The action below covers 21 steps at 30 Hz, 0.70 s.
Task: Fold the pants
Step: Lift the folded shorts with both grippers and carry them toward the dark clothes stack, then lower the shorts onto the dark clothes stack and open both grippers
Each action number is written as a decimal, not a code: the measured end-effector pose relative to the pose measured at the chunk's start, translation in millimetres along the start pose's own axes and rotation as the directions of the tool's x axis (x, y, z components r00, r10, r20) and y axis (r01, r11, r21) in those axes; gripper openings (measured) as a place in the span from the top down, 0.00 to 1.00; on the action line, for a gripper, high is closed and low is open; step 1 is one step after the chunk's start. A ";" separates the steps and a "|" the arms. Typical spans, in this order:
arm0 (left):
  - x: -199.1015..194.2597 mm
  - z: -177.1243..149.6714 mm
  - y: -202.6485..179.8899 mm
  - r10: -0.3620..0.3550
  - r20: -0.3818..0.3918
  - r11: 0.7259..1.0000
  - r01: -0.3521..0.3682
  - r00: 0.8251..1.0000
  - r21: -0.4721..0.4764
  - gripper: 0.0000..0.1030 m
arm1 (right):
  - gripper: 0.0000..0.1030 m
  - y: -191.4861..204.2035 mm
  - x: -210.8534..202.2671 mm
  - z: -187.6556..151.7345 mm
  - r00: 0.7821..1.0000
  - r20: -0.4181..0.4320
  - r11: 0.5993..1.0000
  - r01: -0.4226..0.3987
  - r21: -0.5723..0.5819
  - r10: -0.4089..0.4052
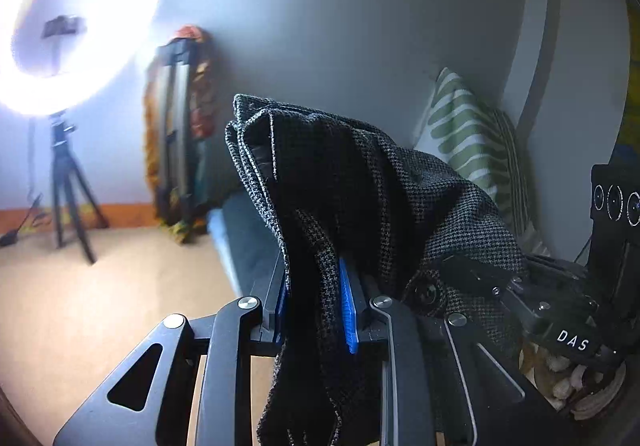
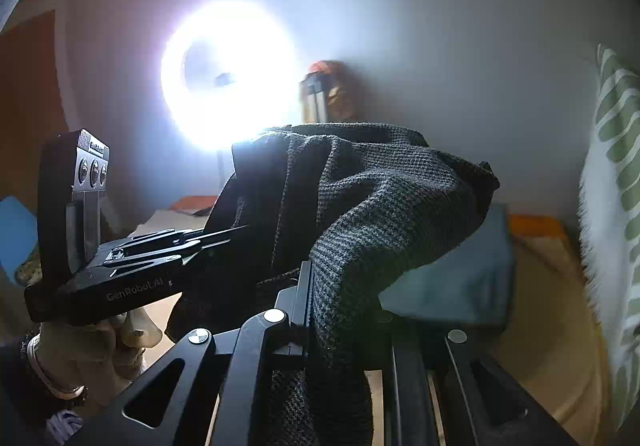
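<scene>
In front of the ring light (image 1: 60,22), the left gripper (image 1: 316,306) is clenched on a bunch of the pants (image 1: 360,186), blue pads biting the cloth. Right of the light, the right gripper (image 2: 340,306) likewise clamps the pants, which hang raised between both. This looks like the lifting step; next they need spreading flat. The fabric is dark, finely checked weave, rumpled, one button showing.

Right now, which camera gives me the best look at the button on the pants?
The left wrist view. The button shows plainly there, on the pants beside the left gripper, whose fingers clamp the fabric. In the right wrist view the pants bunch over the right gripper; no button is visible.
</scene>
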State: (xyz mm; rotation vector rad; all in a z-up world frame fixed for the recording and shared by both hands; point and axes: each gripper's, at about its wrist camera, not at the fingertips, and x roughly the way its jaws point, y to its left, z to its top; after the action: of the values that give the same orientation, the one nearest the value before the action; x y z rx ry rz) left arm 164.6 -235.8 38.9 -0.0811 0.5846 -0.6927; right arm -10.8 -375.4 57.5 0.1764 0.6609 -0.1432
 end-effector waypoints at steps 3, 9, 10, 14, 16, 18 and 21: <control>24.1 11.8 -4.6 -0.008 0.003 1.000 0.008 1.000 0.006 0.81 | 0.89 -24.1 9.7 12.0 1.000 0.002 1.000 0.022 -0.002 -0.022; 75.3 31.3 -2.9 -0.008 -0.002 1.000 0.008 1.000 0.003 0.81 | 0.89 -59.3 42.5 35.5 0.999 -0.008 0.999 0.048 -0.012 -0.048; 83.1 34.3 -1.6 -0.007 -0.003 1.000 0.007 1.000 -0.003 0.81 | 0.89 -64.4 49.3 39.2 0.999 -0.011 0.999 0.050 -0.015 -0.051; 113.7 40.5 7.9 -0.003 -0.007 0.999 0.003 1.000 -0.041 0.81 | 0.89 -85.4 72.4 50.2 0.998 -0.024 0.998 0.061 -0.031 -0.062; 128.2 40.4 13.1 0.000 -0.018 0.998 -0.001 1.000 -0.065 0.81 | 0.89 -96.7 87.8 55.2 0.997 -0.035 0.997 0.061 -0.046 -0.063; 141.7 37.7 18.7 0.007 -0.030 0.996 -0.010 1.000 -0.085 0.81 | 0.89 -108.7 98.9 56.5 0.997 -0.049 0.998 0.050 -0.046 -0.052; 155.5 33.1 26.1 0.026 -0.051 0.995 -0.031 0.998 -0.094 0.81 | 0.90 -129.7 118.2 57.5 0.997 -0.067 0.999 0.026 -0.042 -0.029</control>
State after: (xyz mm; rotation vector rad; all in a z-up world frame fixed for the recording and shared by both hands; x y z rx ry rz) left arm 293.3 -316.4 -14.9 -0.1436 0.6647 -0.6409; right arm 91.3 -522.8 13.7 0.1332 0.7329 -0.1505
